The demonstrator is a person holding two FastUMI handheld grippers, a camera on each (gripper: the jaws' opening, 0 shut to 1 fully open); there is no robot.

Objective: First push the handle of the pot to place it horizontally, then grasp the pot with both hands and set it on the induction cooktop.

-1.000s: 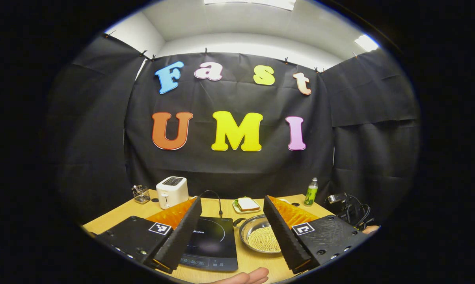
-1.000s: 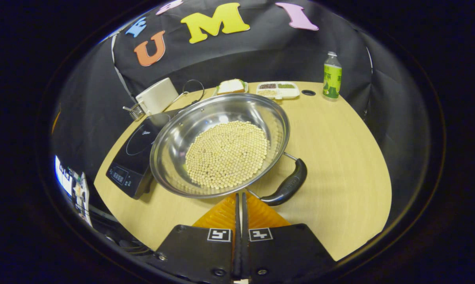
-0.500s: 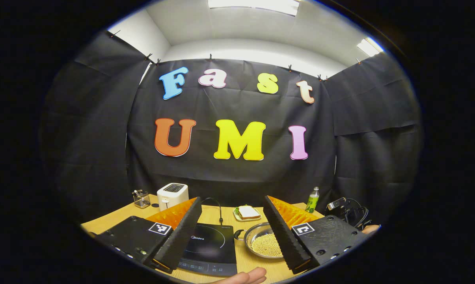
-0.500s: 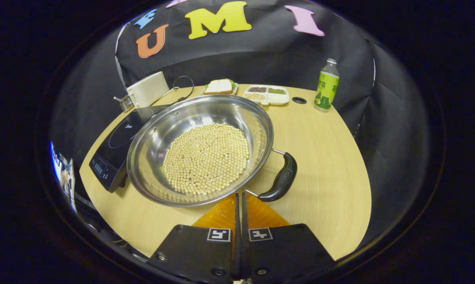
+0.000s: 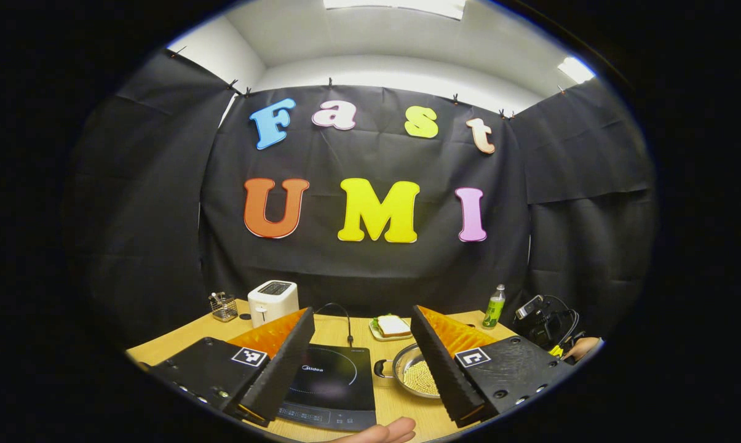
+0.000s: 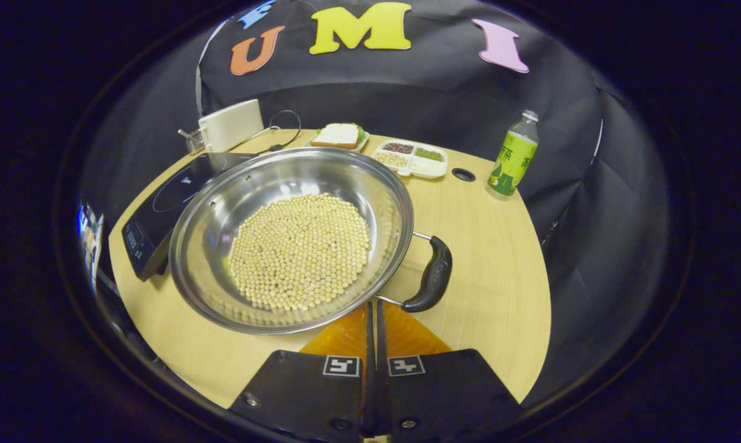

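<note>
A steel pot [image 6: 210,246] full of pale beans [image 6: 299,249] stands on the wooden table [image 6: 499,271], just right of the black induction cooktop [image 6: 161,200]. Its black handle [image 6: 433,278] sticks out at the right side. My right gripper [image 6: 374,306] is shut with nothing between its fingers, its tips at the pot's near rim by the handle's wire. In the left gripper view my left gripper [image 5: 363,309] hangs open above the table's near edge, with the cooktop [image 5: 330,384] and the pot [image 5: 416,376] beyond; the pot's other handle [image 5: 379,368] faces the cooktop.
At the back stand a white toaster [image 6: 230,125], a wire basket [image 5: 222,306], a sandwich plate [image 6: 339,135], a partitioned tray [image 6: 412,159] and a green bottle [image 6: 513,157]. A hand [image 5: 382,431] shows at the near edge. A black device with cables [image 5: 539,317] sits far right.
In the right gripper view the pot has turned: its handle swung from the lower right toward the side, and the view shifted right. The left gripper drew back, so the pot looks smaller.
</note>
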